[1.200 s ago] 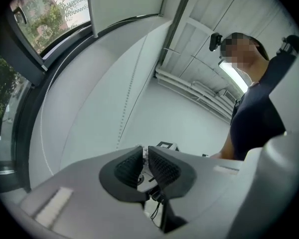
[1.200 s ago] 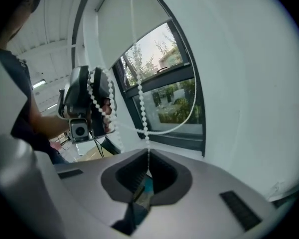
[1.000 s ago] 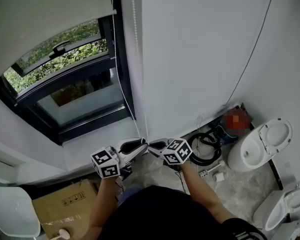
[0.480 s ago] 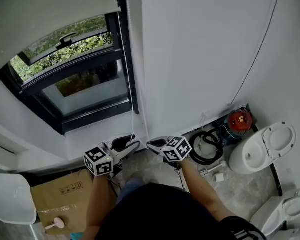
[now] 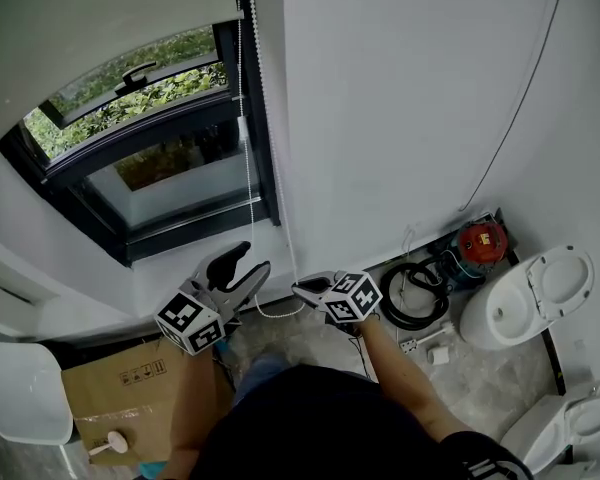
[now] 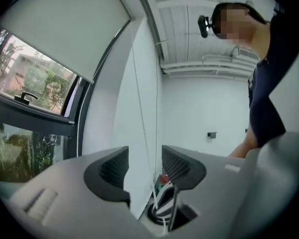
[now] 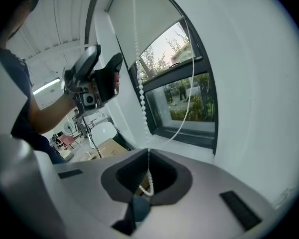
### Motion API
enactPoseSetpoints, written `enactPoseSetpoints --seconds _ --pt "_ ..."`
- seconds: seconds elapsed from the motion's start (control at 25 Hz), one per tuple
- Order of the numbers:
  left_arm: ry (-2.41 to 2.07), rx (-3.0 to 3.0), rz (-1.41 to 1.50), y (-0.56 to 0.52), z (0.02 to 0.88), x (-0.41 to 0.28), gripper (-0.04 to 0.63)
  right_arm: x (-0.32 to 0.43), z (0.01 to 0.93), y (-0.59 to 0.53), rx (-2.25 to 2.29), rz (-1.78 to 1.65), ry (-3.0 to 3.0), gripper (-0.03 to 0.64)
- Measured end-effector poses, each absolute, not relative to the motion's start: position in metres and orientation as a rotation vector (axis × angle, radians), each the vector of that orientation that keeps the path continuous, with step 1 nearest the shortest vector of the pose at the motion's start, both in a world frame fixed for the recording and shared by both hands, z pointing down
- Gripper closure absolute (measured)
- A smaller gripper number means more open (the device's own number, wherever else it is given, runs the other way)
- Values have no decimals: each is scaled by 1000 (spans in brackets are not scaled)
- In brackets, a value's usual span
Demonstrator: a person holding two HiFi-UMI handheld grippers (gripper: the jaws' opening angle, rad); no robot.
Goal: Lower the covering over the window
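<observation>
Left gripper's (image 5: pixel 248 262) ridged jaws have just opened around beaded cord (image 7: pixel 138 68).

No legible text — cardboard box (image 5: pixel 120 400) print too small.

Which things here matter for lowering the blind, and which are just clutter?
Job: roller blind, bead chain, window, right gripper shut on the bead chain, left gripper whose jaws have just been opening, nothing gripped between them.
Clutter: cardboard box, hose coil, red device, toilet.

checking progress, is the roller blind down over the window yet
Partly down: the roller blind covers only the top of the window; greenery shows below its edge.
</observation>
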State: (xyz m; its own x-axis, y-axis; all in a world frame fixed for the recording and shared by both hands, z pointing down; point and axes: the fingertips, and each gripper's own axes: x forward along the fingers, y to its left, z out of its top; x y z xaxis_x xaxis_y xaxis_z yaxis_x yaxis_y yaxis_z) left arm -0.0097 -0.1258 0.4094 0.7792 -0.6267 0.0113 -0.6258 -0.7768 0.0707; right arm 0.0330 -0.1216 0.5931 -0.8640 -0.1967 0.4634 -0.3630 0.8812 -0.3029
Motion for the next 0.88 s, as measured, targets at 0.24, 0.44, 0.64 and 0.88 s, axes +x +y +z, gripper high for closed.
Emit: enactPoseSetpoints --seconds 0.24,0.44,0.64,0.88 --pt "-952 2888 -160 -137 378 7 402 31 593 -121 401 551 -2632 600" --pt "-832 2881 -194 -148 369 26 402 20 591 -111 341 553 -2648 600" --pt "-800 2852 -221 -154 362 31 402 17 602 -103 285 469 -2568 600" --pt "-772 2854 -249 -156 349 34 525 18 632 -84 254 510 -2518 600"
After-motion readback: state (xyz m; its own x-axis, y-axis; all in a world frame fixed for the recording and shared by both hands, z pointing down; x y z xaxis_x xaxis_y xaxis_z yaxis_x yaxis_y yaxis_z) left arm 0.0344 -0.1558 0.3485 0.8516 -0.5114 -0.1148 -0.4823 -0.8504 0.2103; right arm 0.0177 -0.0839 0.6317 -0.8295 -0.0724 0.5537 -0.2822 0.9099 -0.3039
